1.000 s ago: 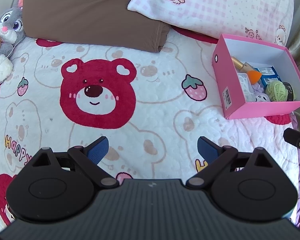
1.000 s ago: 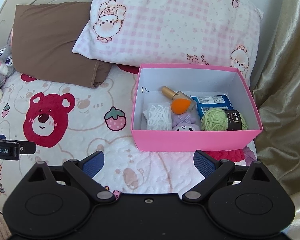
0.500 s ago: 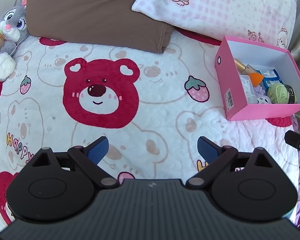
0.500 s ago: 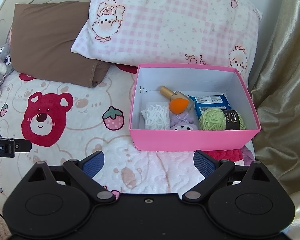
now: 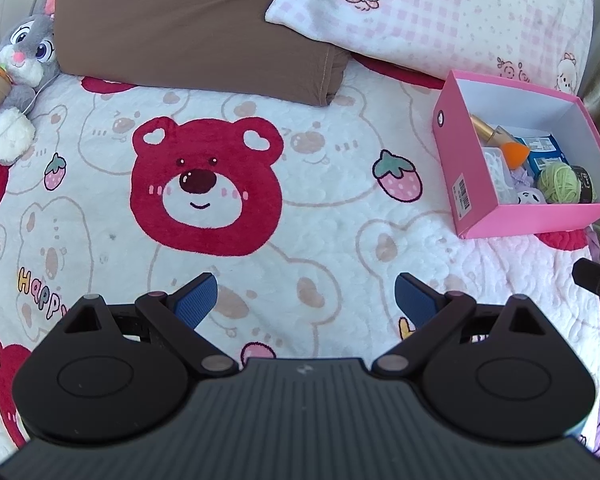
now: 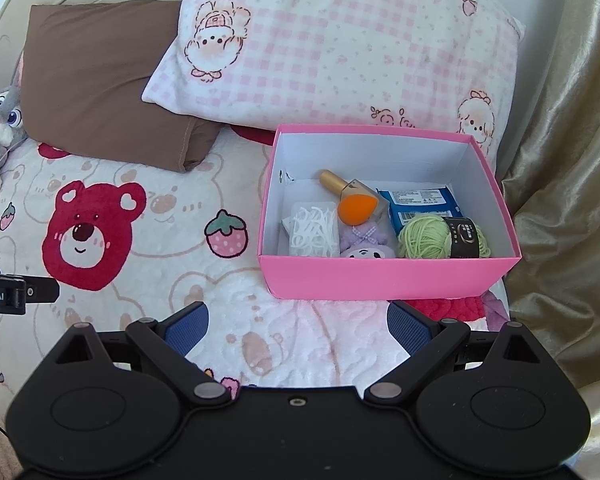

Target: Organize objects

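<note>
A pink box [image 6: 388, 276] [image 5: 532, 216] stands on the bear-print blanket at the right side of the bed. Inside lie a gold bottle [image 6: 332, 181], an orange sponge [image 6: 356, 208], a clear case of white picks [image 6: 315, 234], a purple plush [image 6: 366, 246], a green yarn ball [image 6: 428, 238] and a blue packet [image 6: 420, 202]. My right gripper [image 6: 298, 326] hovers open just in front of the box, nothing between its fingers. Further left over the blanket, my left gripper [image 5: 306, 300] is also open and empty.
A brown pillow [image 5: 188, 28] and a pink checked pillow [image 6: 340, 52] lie at the head of the bed. A grey rabbit plush [image 5: 18, 80] sits at the far left. A gold curtain [image 6: 564, 160] hangs along the right edge.
Both grippers have drawn back slightly from the box, so the scene has shifted up and away in the views. Both stay open and empty.
</note>
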Demonstrator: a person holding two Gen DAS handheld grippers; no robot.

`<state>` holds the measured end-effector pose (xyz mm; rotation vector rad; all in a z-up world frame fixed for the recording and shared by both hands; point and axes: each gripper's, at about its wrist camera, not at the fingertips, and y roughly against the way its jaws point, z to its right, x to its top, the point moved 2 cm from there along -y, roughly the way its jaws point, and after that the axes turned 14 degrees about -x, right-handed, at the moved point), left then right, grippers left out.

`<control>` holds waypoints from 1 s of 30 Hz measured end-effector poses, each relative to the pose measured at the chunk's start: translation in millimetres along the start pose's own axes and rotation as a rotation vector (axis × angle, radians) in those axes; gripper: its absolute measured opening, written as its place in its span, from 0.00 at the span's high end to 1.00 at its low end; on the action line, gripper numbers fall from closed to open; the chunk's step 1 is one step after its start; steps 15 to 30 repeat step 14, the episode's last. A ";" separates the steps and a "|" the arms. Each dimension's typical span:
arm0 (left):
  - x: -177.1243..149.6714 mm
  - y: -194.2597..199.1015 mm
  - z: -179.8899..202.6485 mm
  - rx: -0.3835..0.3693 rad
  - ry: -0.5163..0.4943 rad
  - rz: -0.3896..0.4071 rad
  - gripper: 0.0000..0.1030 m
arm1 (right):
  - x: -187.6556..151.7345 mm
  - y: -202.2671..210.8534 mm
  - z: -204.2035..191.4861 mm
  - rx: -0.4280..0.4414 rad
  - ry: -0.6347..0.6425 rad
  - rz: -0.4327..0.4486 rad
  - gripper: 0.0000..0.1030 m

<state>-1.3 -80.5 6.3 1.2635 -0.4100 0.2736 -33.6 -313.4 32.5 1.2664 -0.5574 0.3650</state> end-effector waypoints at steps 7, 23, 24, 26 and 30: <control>-1.8 -2.0 0.8 0.003 -0.011 -0.004 0.06 | -0.8 2.0 -1.7 -0.008 0.000 0.000 0.05; -2.1 -3.6 1.9 0.004 -0.017 -0.006 0.04 | -0.9 2.7 -4.1 -0.009 0.003 -0.004 0.05; -2.1 -3.6 1.9 0.004 -0.017 -0.006 0.04 | -0.9 2.7 -4.1 -0.009 0.003 -0.004 0.05; -2.1 -3.6 1.9 0.004 -0.017 -0.006 0.04 | -0.9 2.7 -4.1 -0.009 0.003 -0.004 0.05; -2.1 -3.6 1.9 0.004 -0.017 -0.006 0.04 | -0.9 2.7 -4.1 -0.009 0.003 -0.004 0.05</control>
